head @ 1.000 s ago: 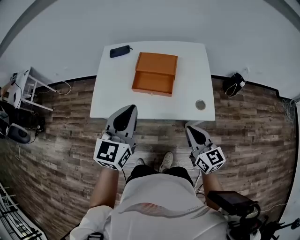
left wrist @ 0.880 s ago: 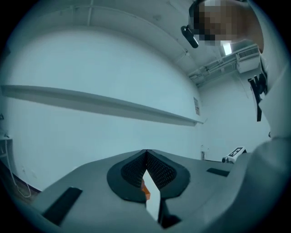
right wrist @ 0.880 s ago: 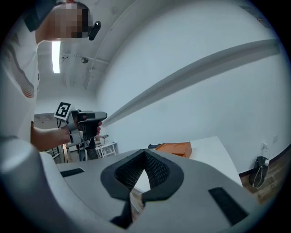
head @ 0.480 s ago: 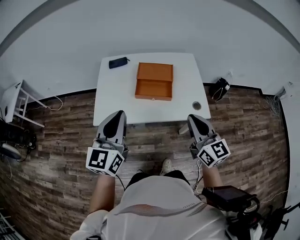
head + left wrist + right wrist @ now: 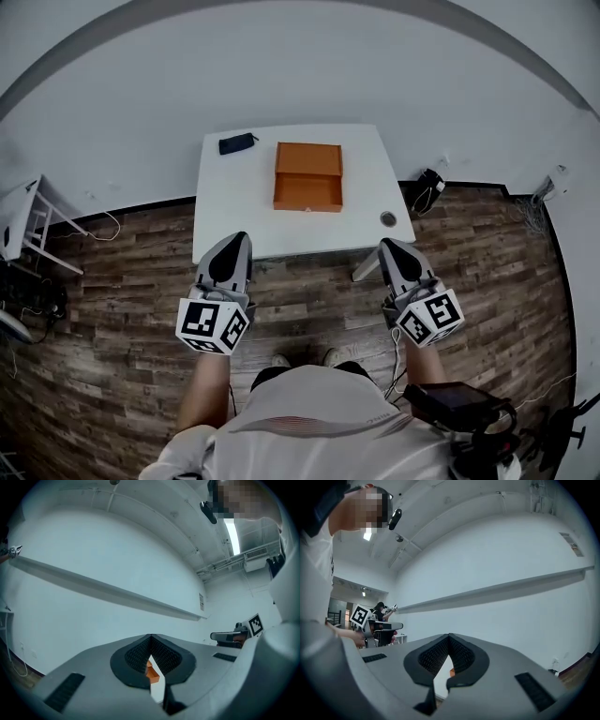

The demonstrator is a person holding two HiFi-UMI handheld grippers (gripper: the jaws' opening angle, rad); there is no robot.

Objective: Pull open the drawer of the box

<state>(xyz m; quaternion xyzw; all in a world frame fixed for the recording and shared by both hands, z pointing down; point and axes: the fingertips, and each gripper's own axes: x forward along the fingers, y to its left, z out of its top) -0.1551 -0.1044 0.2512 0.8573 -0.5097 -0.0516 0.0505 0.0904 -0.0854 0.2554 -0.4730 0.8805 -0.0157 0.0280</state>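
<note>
An orange box (image 5: 308, 157) sits on the white table (image 5: 225, 202), with its drawer (image 5: 307, 192) pulled out toward me. Both grippers hang over the wooden floor, short of the table's near edge and well away from the box. My left gripper (image 5: 234, 240) is shut with nothing in it. My right gripper (image 5: 386, 246) is also shut and holds nothing. In the left gripper view the pads (image 5: 136, 653) meet, and a sliver of the orange box (image 5: 152, 673) shows through the slot below them. The right gripper view shows the same closed pads (image 5: 461, 654).
A black pouch (image 5: 237, 142) lies at the table's far left corner. A small round object (image 5: 388, 218) sits near its front right corner. On the floor there is a dark bag (image 5: 427, 183) right of the table and a white rack (image 5: 19, 225) at the far left.
The table and box now look smaller and farther away. Both grippers have drawn back from the table edge and hang lower over the floor. Both stay shut.
</note>
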